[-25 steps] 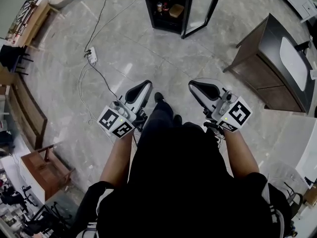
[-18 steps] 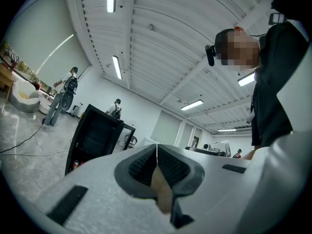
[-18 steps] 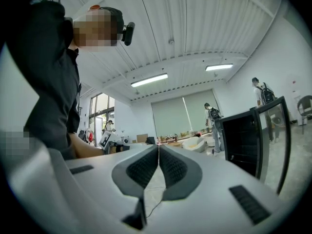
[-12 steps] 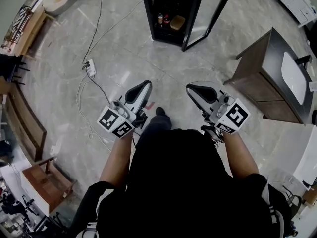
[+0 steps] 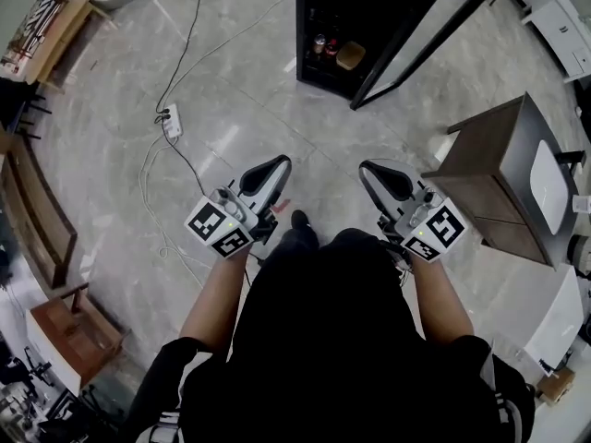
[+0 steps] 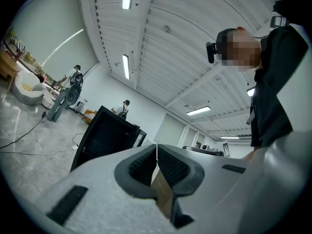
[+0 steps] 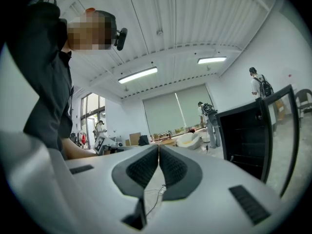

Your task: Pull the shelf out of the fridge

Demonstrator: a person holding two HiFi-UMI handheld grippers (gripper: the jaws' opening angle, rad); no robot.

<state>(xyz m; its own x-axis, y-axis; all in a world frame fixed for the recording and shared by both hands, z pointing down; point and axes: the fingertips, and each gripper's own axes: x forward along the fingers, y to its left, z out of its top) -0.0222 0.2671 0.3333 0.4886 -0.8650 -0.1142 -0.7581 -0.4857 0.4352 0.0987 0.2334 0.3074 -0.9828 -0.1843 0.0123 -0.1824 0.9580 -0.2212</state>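
1. Left hand-held gripper (image 5: 275, 166) is held out in front of the body, jaws shut tight w/ nothing between them; same in the left gripper view (image 6: 157, 148).
2. Right hand-held gripper (image 5: 371, 172) is level w/ it on the other side, also closed and empty (image 7: 159, 148).
3. One shoe (image 5: 300, 220) shows on the grey marble floor (image 5: 231, 81) between the two.
4. Power strip (image 5: 172, 111) w/ its cable lies on the floor further left; wooden cabinet (image 5: 489, 187) w/ a white top stands to the right.
5. Black fridge (image 5: 309, 7) stands furthest off, well apart from both grippers, its glass door (image 5: 416, 40) swung open.
6. Shelf (image 5: 319, 65) sits low inside the fridge, not pulled out, carrying cans (image 5: 325, 46) and a round tan item; the rest of the interior is too dark to read.
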